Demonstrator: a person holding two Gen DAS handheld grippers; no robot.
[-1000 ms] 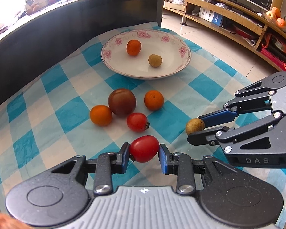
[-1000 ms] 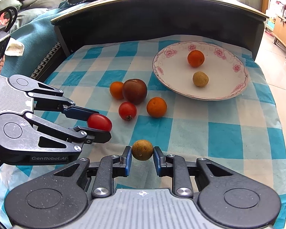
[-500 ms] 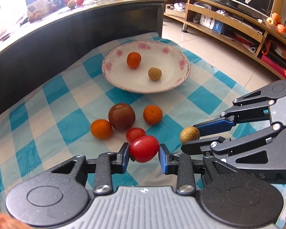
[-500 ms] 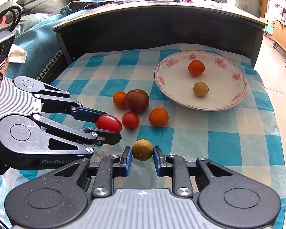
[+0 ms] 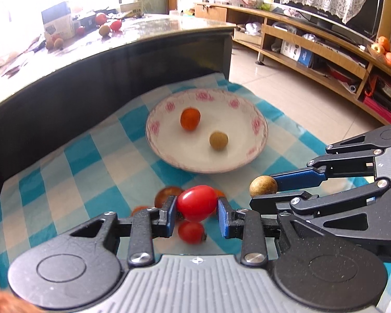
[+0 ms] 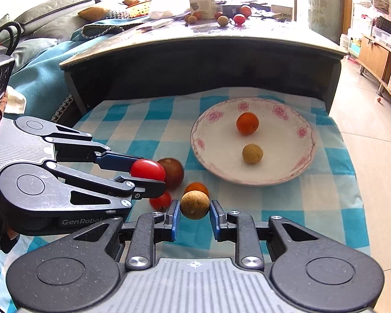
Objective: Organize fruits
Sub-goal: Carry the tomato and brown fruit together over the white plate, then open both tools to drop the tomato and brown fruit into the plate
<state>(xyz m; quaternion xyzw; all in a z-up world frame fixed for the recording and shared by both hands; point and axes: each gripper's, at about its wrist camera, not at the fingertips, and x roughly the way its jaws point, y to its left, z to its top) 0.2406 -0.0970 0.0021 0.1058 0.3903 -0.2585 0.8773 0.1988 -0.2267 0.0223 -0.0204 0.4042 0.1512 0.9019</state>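
My left gripper (image 5: 196, 216) is shut on a red tomato (image 5: 197, 203) and holds it above the checked cloth; it also shows in the right wrist view (image 6: 148, 170). My right gripper (image 6: 195, 215) is shut on a tan round fruit (image 6: 195, 204), which also shows in the left wrist view (image 5: 263, 186). Both are lifted, short of the white flowered plate (image 6: 303, 154), which holds an orange fruit (image 6: 247, 123) and a tan fruit (image 6: 252, 153). On the cloth below lie a dark plum (image 6: 175, 172), an orange (image 6: 198, 186) and a small tomato (image 5: 191, 232).
The blue-and-white checked cloth (image 6: 281, 203) covers a low table beside a dark raised counter (image 6: 195, 60) with more fruit on top. A wooden shelf unit (image 5: 325, 49) lines the far right. A tiled floor lies beyond the table's right edge.
Both grippers have risen and moved forward toward the plate, each carrying its fruit. The fruits left on the cloth now lie beneath and behind the fingertips.
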